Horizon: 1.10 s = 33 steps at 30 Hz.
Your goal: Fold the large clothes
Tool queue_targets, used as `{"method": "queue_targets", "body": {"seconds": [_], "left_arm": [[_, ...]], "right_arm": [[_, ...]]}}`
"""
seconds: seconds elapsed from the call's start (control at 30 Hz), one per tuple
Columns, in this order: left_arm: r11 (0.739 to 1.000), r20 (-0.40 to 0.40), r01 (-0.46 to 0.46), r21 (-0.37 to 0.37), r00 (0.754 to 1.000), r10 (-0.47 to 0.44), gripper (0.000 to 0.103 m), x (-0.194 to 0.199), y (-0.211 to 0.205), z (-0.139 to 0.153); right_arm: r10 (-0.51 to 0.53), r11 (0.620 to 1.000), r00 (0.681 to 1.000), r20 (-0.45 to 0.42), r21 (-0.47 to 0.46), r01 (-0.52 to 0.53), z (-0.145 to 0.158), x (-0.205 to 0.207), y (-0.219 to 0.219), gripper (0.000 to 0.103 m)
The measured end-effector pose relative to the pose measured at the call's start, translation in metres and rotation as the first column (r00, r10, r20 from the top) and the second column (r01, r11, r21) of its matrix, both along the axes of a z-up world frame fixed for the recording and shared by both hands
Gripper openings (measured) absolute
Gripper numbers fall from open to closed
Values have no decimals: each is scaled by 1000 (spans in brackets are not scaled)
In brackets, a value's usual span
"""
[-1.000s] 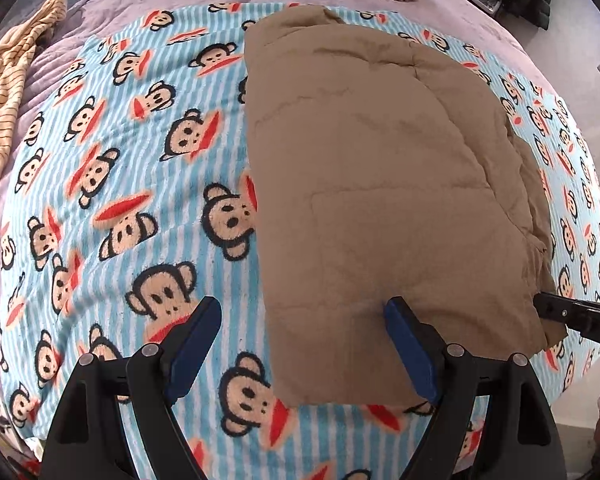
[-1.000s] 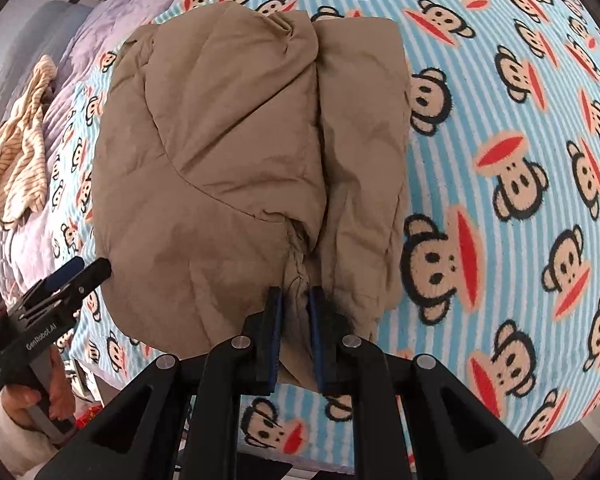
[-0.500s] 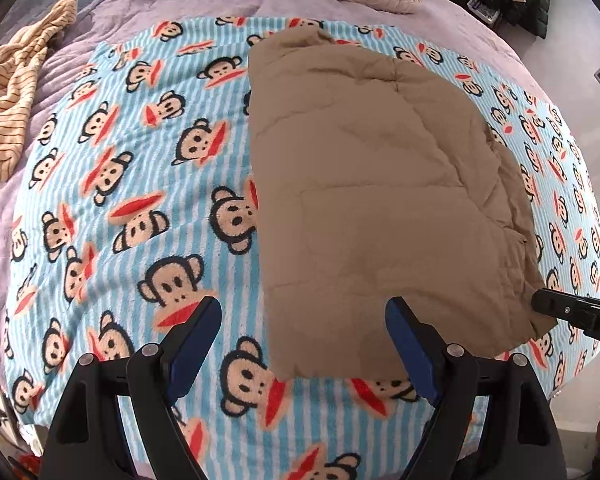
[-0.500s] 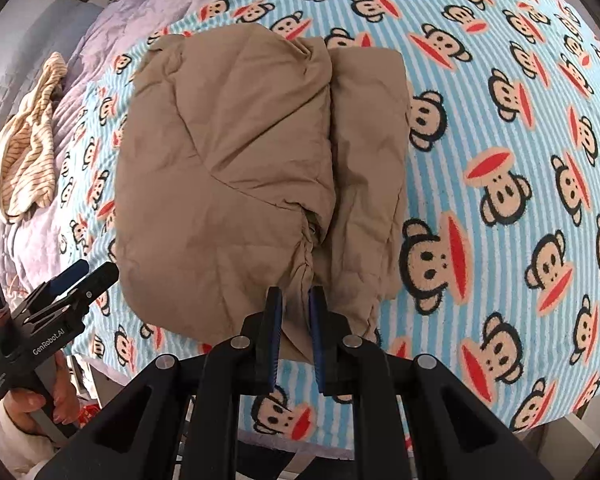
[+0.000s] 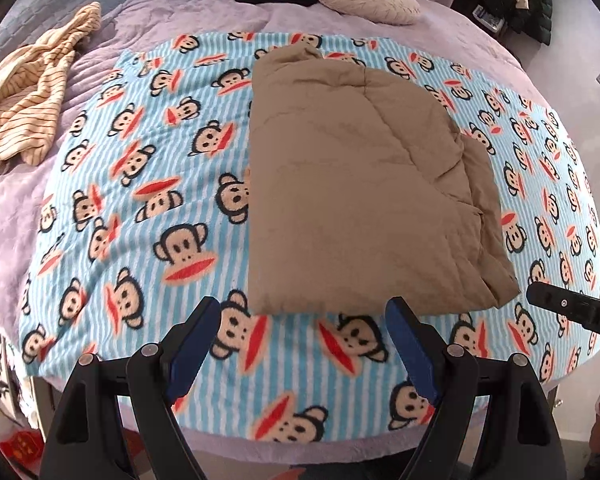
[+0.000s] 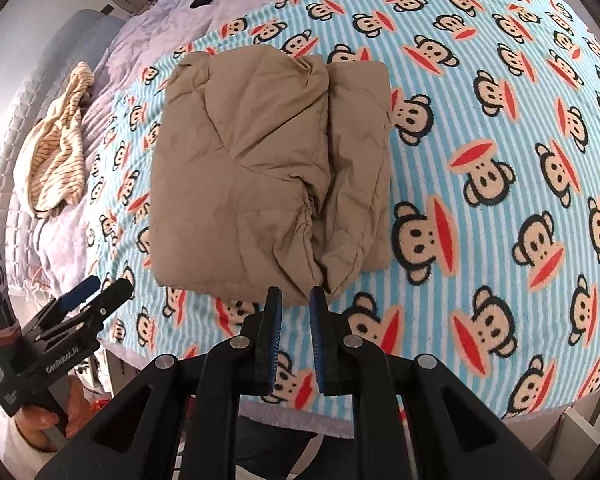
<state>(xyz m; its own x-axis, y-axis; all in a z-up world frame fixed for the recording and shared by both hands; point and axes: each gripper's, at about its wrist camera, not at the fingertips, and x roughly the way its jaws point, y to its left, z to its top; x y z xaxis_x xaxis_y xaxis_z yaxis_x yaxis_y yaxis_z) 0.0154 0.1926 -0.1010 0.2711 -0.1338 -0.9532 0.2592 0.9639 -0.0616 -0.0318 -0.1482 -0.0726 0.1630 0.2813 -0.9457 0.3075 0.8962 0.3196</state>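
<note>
Item: 1 folded tan padded fabric garment (image 6: 260, 176) lay on the monkey-print striped fleece blanket (image 6: 480, 140). Judged soft, bulky, light; best gripped at near folded edge. Left gripper (image 5: 302, 320) spread wide, empty. Right gripper (image 6: 295, 308) narrowly parted, holding nothing.

Both wrist views look down, sharing the folded garment (image 5: 364, 192)

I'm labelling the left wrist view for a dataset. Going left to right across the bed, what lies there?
Striped beige garment → bare stretch of the monkey-print blanket → folded tan garment → tip of the right gripper at the right edge.
</note>
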Motion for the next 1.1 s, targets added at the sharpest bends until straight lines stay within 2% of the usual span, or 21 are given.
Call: {"method": "queue_targets", "body": {"seconds": [0.03,0.2,0.33,0.43,0.5,0.57,0.6,0.63,0.8,0.87,0.93,1.1], "left_arm": [[1000,4,-8,8,1000,8,103,-4,1,2],[1000,22,-22,1,1000,22,103,-18,4,16],[999,70,-49,23,996,47,103,-29,5,29],[997,82,-72,-31,994,74,103,-30,12,40],[996,90,-80,-33,992,83,103,-28,14,45],[997,107,-81,-10,991,81,103,-26,13,51],[997,112,-78,-11,991,79,103,-24,13,55],[997,119,-75,-13,990,76,103,-22,13,60],[995,175,-81,54,982,71,103,-9,17,81],[995,169,-84,56,983,74,103,-2,23,87],[994,172,-93,54,982,82,103,5,30,93],[994,192,-95,62,978,82,103,17,35,101]], "right_arm": [[3,1000,1000,8,5,-3,3,-2,1,16],[21,999,999,34,23,-22,13,-10,7,16],[30,999,999,44,30,-31,20,-17,9,16],[40,999,998,54,17,-41,28,-20,12,16],[51,999,996,68,-6,-51,35,-21,14,17],[54,998,995,83,-29,-52,44,-21,16,31],[51,998,995,90,-44,-47,48,-21,16,48],[48,997,994,100,-57,-43,53,-20,16,54],[47,993,989,144,-110,-31,70,-5,18,55],[28,991,988,155,-131,-7,75,2,20,63],[11,989,985,174,-150,15,82,8,25,77],[11,979,976,217,-202,33,102,18,34,86]]}}
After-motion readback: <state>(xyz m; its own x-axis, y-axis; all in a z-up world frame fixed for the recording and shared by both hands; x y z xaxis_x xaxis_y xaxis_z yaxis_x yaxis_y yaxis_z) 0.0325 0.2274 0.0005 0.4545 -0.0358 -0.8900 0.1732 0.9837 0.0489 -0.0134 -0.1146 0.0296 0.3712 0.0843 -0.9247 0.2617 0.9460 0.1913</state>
